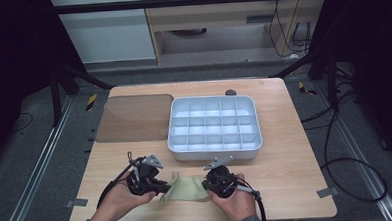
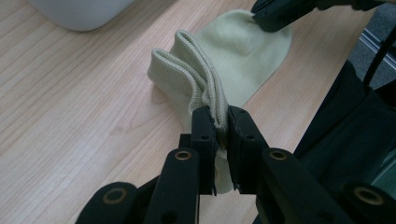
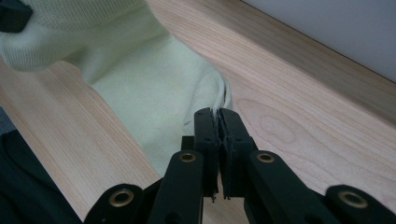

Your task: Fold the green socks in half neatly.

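Both tongs, left (image 2: 222, 123) and right (image 3: 218, 122), clamp the pale sock (image 1: 186, 188), hiding its pinched edges.

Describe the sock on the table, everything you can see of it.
The sock is pale yellow-green knit, soft and limp, with a ribbed cuff bunched into folds. It lies near the table's front edge, before the white tray. The left gripper pinches the cuff; the right gripper pinches the opposite end. Between them it rests on the wood.
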